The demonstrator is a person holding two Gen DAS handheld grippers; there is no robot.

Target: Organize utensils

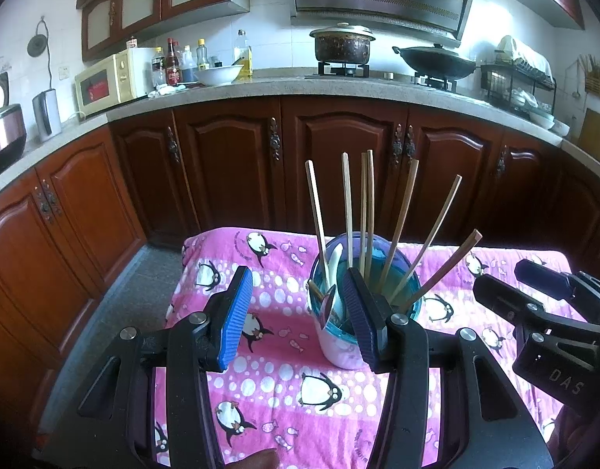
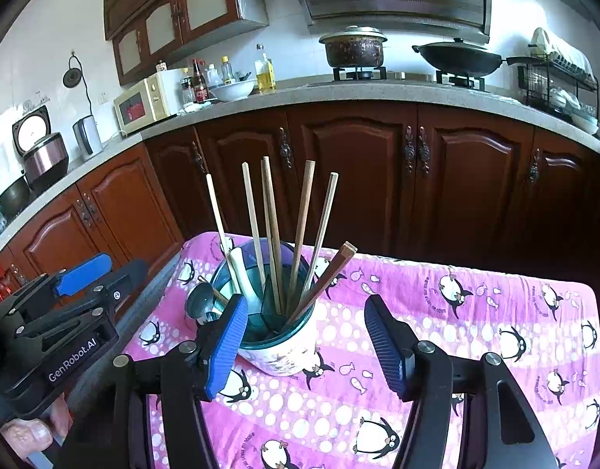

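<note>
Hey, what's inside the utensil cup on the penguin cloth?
The utensil cup holds several wooden chopsticks, a white spoon and a metal spoon at its rim. Their lower ends and the cup's bottom are hidden.

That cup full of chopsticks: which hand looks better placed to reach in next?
Probably the right gripper: the cup sits partly between its open fingers. The left gripper, also open, has the cup off to one side.

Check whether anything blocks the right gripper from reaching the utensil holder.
Nothing visible does. The right gripper is open, and the utensil holder stands on the penguin cloth just ahead, near its left finger. The left gripper is off to the side.
</note>
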